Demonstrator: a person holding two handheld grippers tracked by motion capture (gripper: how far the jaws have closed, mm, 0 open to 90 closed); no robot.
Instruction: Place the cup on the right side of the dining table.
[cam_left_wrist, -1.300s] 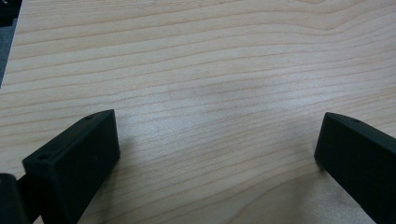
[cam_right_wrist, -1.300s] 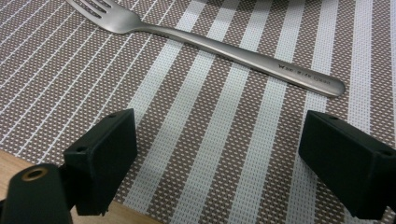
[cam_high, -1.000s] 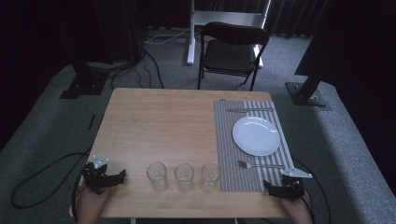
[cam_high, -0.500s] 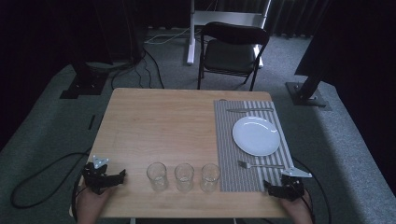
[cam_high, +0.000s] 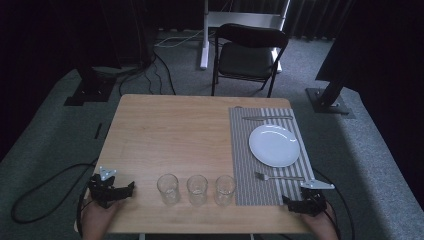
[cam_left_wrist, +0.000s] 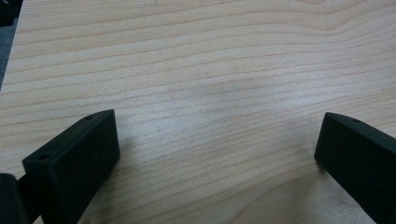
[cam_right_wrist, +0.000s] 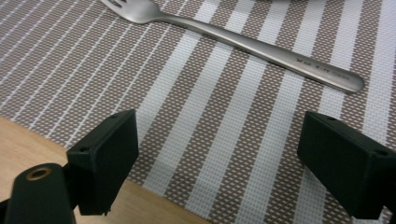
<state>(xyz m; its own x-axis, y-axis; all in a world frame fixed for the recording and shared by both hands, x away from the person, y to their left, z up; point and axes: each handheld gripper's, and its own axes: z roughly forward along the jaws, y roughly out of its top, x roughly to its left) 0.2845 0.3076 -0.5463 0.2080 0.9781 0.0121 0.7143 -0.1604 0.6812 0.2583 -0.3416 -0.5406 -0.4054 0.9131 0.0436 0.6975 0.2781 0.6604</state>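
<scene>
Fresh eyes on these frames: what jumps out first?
The white plate on the striped placemat at the table's right, with a fork on its near side and a knife on its far side. Next, three empty glasses in a row along the near edge. The left gripper and right gripper sit open at the near corners, holding nothing.

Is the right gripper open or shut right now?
Open. In its own view the right gripper has its two black jaws wide apart over the striped placemat, holding nothing; the fork lies just beyond.
</scene>
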